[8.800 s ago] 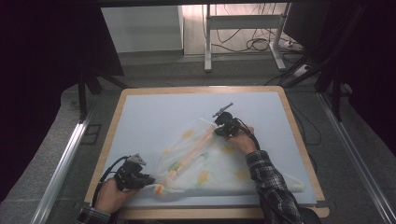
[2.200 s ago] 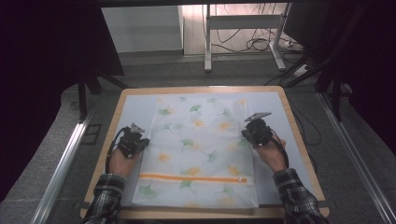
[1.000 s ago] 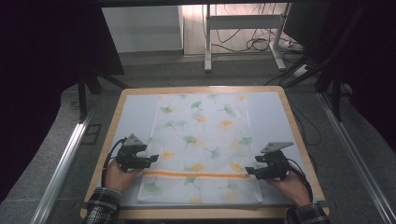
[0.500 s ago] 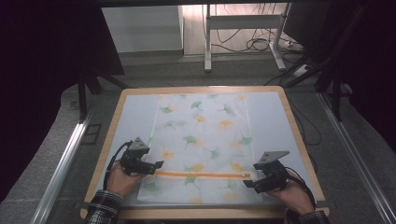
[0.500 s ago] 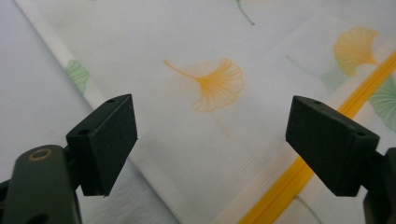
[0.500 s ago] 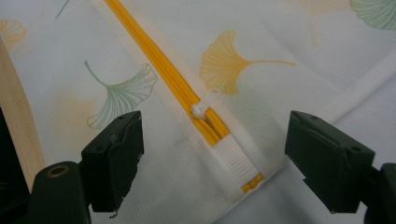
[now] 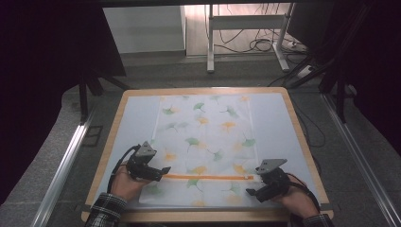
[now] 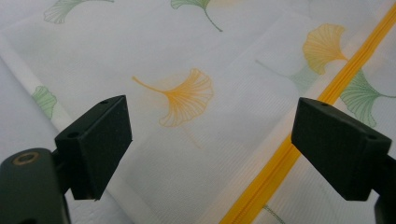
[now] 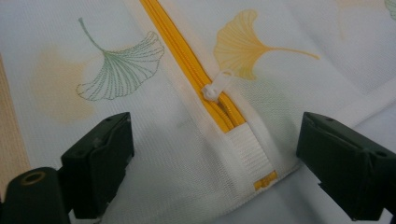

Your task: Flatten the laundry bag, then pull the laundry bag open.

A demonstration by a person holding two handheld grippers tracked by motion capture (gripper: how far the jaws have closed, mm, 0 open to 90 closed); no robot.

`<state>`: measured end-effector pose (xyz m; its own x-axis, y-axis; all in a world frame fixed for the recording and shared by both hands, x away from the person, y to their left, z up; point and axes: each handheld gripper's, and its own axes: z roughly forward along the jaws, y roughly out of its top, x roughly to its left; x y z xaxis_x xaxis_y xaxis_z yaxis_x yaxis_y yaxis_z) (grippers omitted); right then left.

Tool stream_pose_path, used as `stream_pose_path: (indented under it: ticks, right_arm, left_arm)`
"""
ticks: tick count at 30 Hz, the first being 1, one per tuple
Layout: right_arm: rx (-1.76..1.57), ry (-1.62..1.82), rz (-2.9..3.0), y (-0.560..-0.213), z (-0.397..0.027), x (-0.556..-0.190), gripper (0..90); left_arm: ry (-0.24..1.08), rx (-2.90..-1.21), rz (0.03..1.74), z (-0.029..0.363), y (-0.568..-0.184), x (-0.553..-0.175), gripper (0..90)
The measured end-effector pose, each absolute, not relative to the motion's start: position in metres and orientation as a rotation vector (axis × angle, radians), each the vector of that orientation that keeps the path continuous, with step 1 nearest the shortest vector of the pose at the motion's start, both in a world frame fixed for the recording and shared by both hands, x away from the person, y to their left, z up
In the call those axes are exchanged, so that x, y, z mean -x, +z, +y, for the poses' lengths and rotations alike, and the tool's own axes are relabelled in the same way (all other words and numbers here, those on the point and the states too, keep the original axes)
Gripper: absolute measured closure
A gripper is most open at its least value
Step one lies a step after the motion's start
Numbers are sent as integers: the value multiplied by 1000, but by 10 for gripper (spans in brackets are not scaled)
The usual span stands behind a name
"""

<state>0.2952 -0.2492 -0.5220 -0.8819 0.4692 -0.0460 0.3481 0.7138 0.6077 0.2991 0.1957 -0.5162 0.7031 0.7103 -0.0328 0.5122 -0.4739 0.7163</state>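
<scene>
A white mesh bag (image 7: 203, 142) printed with green and orange ginkgo leaves lies flat on the table, with an orange zipper (image 7: 208, 178) running across its near part. My left gripper (image 7: 162, 171) sits at the zipper's left end, and its jaws have just been opening. In the left gripper view it (image 8: 210, 140) stands open over the mesh, zipper (image 8: 299, 149) to the right. My right gripper (image 7: 252, 191) is at the bag's near right corner, jaws likewise just opened. It (image 9: 215, 154) hovers open over the zipper's end and the white pull (image 9: 218, 85).
The table has a wooden rim (image 7: 203, 90) and a pale blue mat (image 7: 135, 118). Metal rails (image 7: 66, 161) run along both sides on the grey floor. A desk frame with cables (image 7: 246, 28) stands beyond the far edge.
The bag, bunched up and held at first, now lies spread flat. Both hands have drawn slightly toward the near edge, and both grippers have let go of it.
</scene>
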Motion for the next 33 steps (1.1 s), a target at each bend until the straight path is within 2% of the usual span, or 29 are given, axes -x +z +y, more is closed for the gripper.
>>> stream_pose_path:
  ticks: [6, 10, 27, 31, 33]
  right_arm:
    - [-658, 915, 2714, -523, -249, -294, 98]
    - [-657, 918, 2714, -523, -250, -294, 99]
    - [-616, 928, 2727, -525, -250, -294, 55]
    - [-614, 929, 2727, -525, -250, -295, 55]
    - [-614, 930, 2726, -525, -250, -295, 56]
  left_arm:
    - [334, -2170, 900, 188, -514, -298, 135]
    - [303, -2165, 868, 180, -512, -299, 177]
    - [184, -2205, 662, 119, -507, -306, 449]
    - [149, -2184, 635, 103, -508, -310, 415]
    - [110, -2189, 611, 94, -510, -313, 432]
